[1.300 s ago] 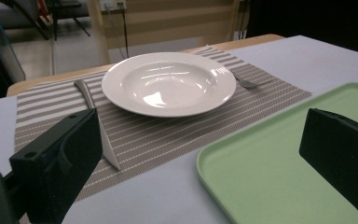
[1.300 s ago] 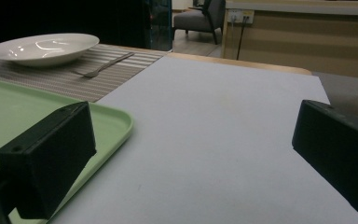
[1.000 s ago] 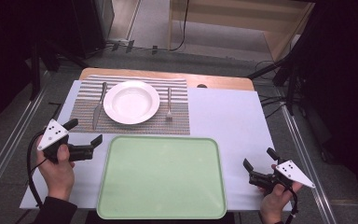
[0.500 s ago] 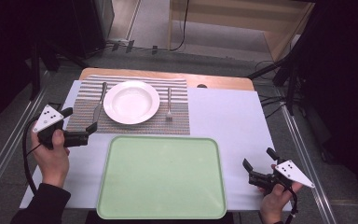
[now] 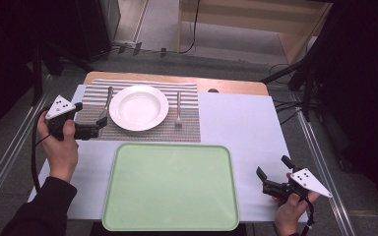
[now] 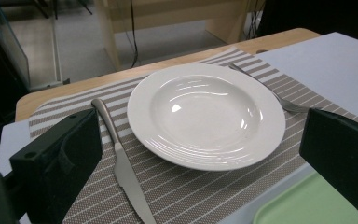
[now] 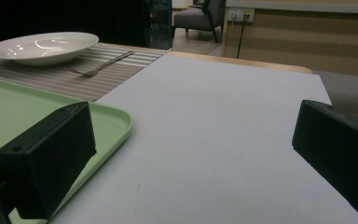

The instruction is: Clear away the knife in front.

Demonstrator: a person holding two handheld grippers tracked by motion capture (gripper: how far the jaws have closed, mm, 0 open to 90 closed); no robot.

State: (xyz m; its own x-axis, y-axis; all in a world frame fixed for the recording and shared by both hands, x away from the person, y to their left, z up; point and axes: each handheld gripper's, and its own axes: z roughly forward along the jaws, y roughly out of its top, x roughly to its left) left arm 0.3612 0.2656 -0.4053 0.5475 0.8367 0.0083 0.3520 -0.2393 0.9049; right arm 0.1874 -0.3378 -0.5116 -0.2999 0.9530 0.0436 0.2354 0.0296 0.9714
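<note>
No brand, label or writing can be read on anything here. The pale blue-grey table cover carries an empty light green plastic tray at its near edge and, beyond that, a brown-and-white striped woven placemat. On the placemat stands a round white deep plate, with a steel table knife just to its left and a steel fork just to its right.

The left gripper hangs over the placemat's near left corner, pointed toward the plate. In the left gripper view its jaws stand wide apart with nothing between them, the knife lying just inside the left jaw and the plate ahead between the two. The right gripper hovers over bare cover right of the tray, well apart from the plate, its jaws likewise spread and empty.
</note>
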